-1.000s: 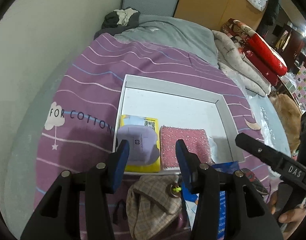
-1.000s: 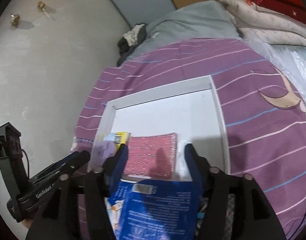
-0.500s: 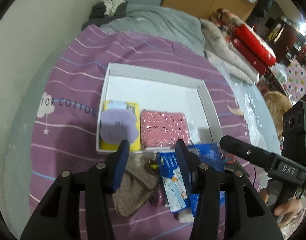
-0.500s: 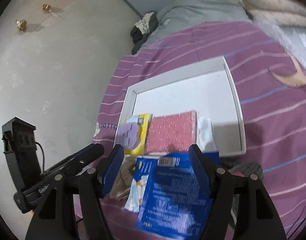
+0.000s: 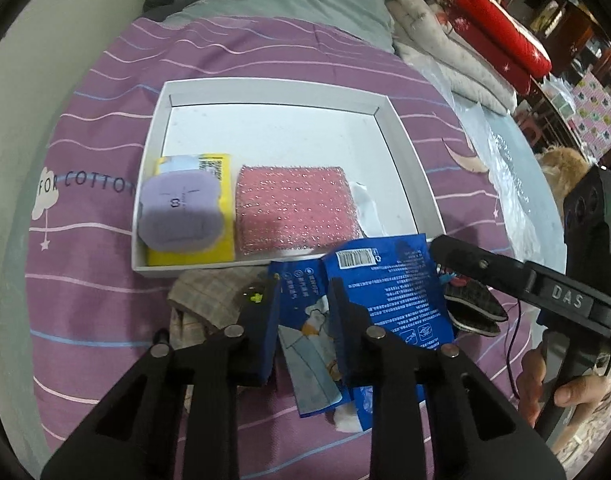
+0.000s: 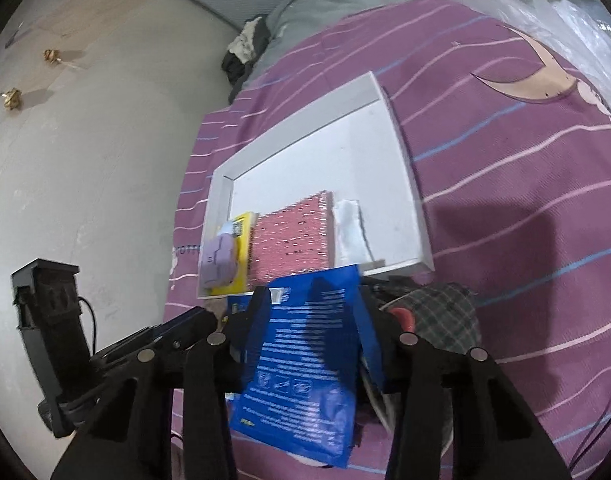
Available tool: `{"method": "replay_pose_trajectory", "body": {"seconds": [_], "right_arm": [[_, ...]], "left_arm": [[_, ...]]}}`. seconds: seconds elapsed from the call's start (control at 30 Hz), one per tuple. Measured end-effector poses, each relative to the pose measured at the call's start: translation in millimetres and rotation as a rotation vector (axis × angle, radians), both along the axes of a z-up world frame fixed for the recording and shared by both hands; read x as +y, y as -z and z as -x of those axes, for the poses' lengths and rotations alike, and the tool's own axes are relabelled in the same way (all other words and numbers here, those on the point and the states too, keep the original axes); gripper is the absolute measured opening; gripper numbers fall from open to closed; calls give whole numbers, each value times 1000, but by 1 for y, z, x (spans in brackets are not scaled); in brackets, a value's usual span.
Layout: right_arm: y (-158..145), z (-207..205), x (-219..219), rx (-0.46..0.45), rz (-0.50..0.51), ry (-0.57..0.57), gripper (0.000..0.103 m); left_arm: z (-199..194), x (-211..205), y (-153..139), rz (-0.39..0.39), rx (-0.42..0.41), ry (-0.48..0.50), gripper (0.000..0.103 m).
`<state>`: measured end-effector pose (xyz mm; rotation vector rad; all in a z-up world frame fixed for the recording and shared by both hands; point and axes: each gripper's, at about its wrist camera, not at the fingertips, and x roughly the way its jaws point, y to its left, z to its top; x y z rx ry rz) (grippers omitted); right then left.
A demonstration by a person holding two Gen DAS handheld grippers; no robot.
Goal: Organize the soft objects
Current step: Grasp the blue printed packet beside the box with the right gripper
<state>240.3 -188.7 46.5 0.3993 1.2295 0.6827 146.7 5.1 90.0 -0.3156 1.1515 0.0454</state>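
A white shallow box [image 5: 401, 148] lies on the purple striped bedspread and also shows in the right wrist view [image 6: 409, 184]. Along its near side lie a purple sponge [image 5: 179, 210] on a yellow pack [image 5: 221, 184], a pink glittery scouring pad [image 5: 297, 210] and a small white item [image 5: 365, 204]. A blue printed packet [image 5: 385, 284] [image 6: 305, 368] lies in front of the box. My left gripper [image 5: 305, 292] is open, its fingers on either side of the packet's left part. My right gripper [image 6: 313, 300] is open, straddling the packet from above.
A beige checked cloth [image 5: 209, 292] lies left of the packet. A dark checked item with a red part [image 6: 437, 312] lies to its right. Grey and red bedding [image 5: 465, 32] is piled at the far side. A wall [image 6: 85, 160] borders the bed's left.
Both grippers have drawn back toward me and dropped lower. The blue packet now sits between the fingers of each. The box and its contents have not moved.
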Motion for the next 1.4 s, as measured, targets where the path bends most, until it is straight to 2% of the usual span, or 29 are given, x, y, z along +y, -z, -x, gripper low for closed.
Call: {"method": "replay_pose_trajectory", "body": {"seconds": [0.17,0.33,0.47,0.63,0.7,0.77,0.93,1.0,1.1,1.33,1.4], "right_arm": [[9,-4,0,18,-3,3,32],[10,-4,-3,23,-35,-7,32],[16,-4,2,59,-108,-52,30],[13,-1,5,51,-123,-66,28],[11,-1,4,51,-148,-65,18],[12,-1,4,60,-182,-65,13],[15,1,15,78,-225,-103,11],[15,3,19,80,-219,-115,11],[17,7,29,81,-155,-148,11],[13,17,20,53,-28,-120,12],[14,18,17,61,-37,-125,12]], "left_arm": [[-6,-6,10,-35,35,4,26],[-8,-7,17,-53,56,2,26],[-11,-8,22,-65,69,0,26],[-11,-6,23,-65,71,-5,26],[-12,-7,24,-62,69,-7,26],[-12,-6,24,-57,67,-9,26],[-12,-5,24,-50,63,-14,26],[-13,-5,24,-49,62,-14,26],[-14,-5,25,-52,65,-13,26],[-14,-3,25,-45,61,-15,26],[-13,-3,24,-40,62,-13,26]]}}
